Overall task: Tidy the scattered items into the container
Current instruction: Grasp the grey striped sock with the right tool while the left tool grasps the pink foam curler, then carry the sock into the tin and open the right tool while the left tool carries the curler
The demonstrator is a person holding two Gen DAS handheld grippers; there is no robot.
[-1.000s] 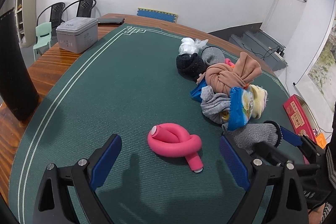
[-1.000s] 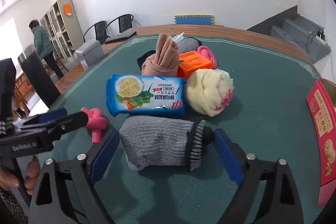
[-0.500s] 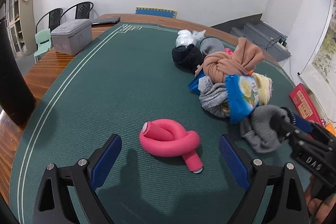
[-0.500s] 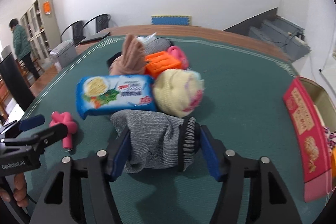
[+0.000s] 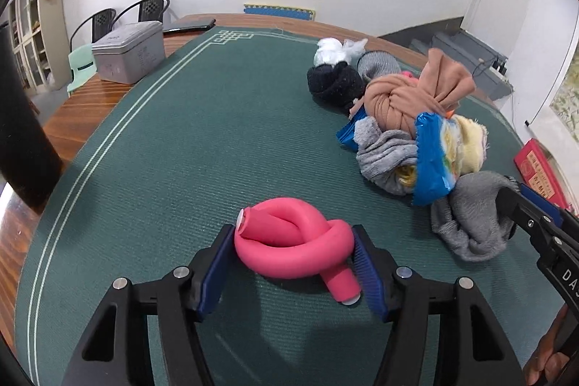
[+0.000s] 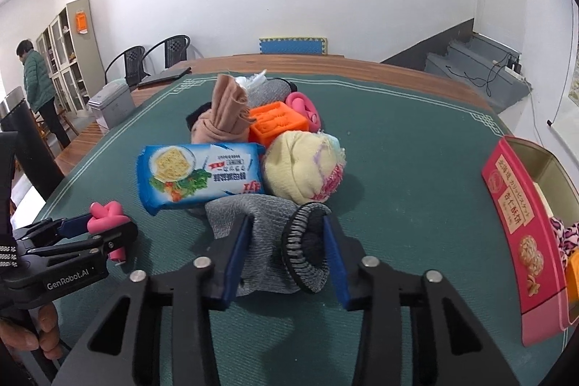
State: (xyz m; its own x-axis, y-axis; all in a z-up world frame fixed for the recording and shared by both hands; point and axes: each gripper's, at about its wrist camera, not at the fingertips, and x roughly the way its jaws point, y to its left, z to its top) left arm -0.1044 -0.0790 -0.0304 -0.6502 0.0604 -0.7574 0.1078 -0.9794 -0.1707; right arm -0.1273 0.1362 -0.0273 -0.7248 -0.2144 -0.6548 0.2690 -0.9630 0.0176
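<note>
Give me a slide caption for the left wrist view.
Left gripper closing on a knotted pink foam roller on the green mat.

Left claw [image 5: 293, 255] closing, right claw [image 6: 286, 252] closing, both angled down

The red tin [image 6: 521, 227] is cut off at the right edge, and its contents are largely hidden. Several bundles at the far side of the heap are covered by the brown cloth [image 6: 226, 113]. The print on the biscuit packet [image 6: 199, 176] cannot be read.
</note>
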